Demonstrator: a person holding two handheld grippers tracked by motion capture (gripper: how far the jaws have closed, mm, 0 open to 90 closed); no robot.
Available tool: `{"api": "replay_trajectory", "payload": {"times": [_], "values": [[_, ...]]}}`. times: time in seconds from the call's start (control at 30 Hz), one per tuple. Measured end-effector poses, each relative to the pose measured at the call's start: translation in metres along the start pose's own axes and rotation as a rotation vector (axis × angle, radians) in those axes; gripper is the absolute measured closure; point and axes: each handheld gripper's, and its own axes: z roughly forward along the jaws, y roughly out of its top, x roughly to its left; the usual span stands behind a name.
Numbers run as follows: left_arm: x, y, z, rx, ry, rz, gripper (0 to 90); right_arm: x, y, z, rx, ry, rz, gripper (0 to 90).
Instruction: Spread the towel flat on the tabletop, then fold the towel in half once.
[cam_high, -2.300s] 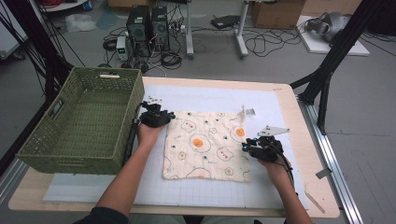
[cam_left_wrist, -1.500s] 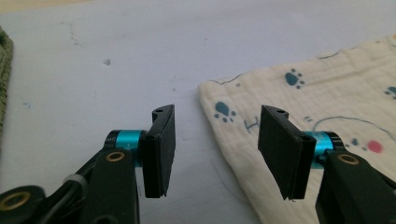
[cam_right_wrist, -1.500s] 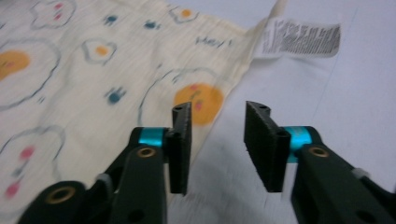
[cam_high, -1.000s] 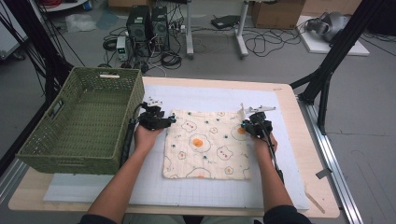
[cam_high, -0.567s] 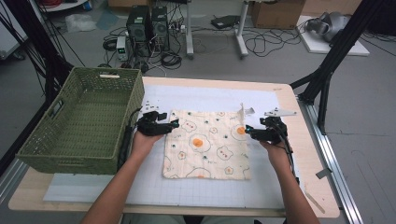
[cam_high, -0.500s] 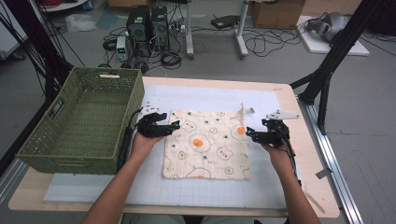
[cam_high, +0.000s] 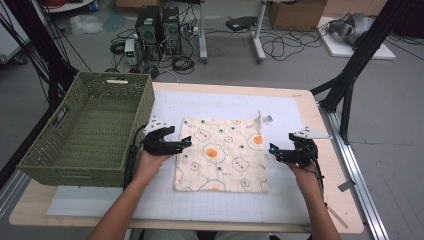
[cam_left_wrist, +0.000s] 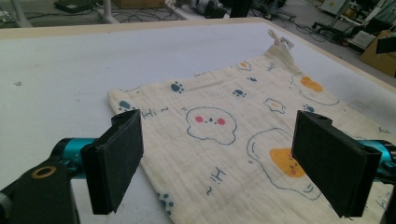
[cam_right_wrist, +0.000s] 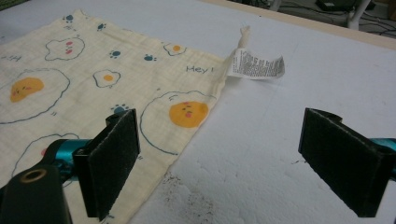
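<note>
Holding both tools spread with nothing between the pads, your left gripper (cam_high: 186, 142) sits at the left edge of the cream square muslin cloth printed with fried eggs (cam_high: 220, 155); your right gripper (cam_high: 272, 150) at its right edge; both jaws have just been opening. Cloth lies flat mid-table, seemingly smoothed; folding or moving it into the green woven basket (cam_high: 75, 165) is probably left; white mat (cam_high: 220, 102) beyond the cloth gives room.

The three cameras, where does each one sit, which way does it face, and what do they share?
High view: above the table's near edge, looking forward and down; forearms, left gripper and right gripper flank the cloth, beside a basket.
Left gripper view: between open jaws, facing the cloth.
Right gripper view: facing the cloth's edge and label.
Shared: the cloth.
</note>
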Motion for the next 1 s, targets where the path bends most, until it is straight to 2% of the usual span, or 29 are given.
{"api": "replay_trajectory", "payload": {"times": [0.3,0.43,0.67,0.93,1.0], "values": [[0.0002,-0.0024,0.0016,0.020,0.001,0.002,18.4,0.0018,-0.0002,0.0013,0.012,0.024,-0.021,11.9],[0.0012,-0.0029,0.0033,0.017,-0.008,0.000,19.0,0.0014,0.0001,0.0005,-0.001,0.029,-0.014,11.9],[0.0029,-0.0031,0.0036,0.015,-0.004,-0.012,19.6,0.0002,-0.0024,0.0020,0.015,0.029,-0.008,11.9],[0.0057,-0.0035,0.0063,0.023,0.009,-0.029,20.5,-0.0009,-0.0036,0.0034,0.026,0.032,-0.003,11.9],[0.0085,-0.0010,0.0072,0.020,0.038,-0.041,20.9,-0.0004,-0.0035,0.0027,0.029,0.035,-0.001,11.9]]}}
